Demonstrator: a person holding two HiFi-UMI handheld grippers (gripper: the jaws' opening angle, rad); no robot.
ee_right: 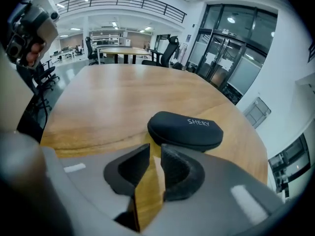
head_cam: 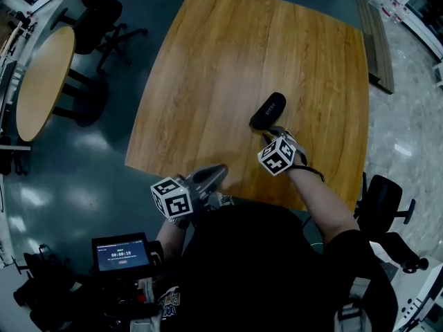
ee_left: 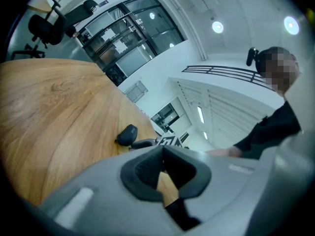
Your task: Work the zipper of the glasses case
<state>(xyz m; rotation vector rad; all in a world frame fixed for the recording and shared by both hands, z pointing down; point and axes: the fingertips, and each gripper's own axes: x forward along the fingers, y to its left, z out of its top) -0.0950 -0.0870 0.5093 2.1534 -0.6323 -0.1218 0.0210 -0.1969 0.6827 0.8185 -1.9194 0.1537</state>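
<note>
The black glasses case point(head_cam: 268, 111) lies shut on the wooden bench point(head_cam: 228, 61), a little toward the person's side of its middle and at about twelve o'clock from where the person stands. That puts it in easy reach of both arms.

The right gripper point(head_cam: 272, 131) sits at the case's six o'clock, just short of its near end. In the right gripper view its jaws stand a narrow slit apart with only bare wood showing between them, so they pinch nothing. The case point(ee_right: 186, 130) lies just beyond the tips at about one o'clock. I take the narrow setting as a fit for something small like a zipper tab, though I cannot pick the tab out from here.

The left gripper point(head_cam: 211, 175) waits at the bench's near edge, at roughly seven o'clock from the case and well apart from it. Its jaws are pressed together on nothing, and the case point(ee_left: 127, 134) shows far off at eleven o'clock. It looks parked, probably to come in and steady the case once the right one has the zipper.
</note>
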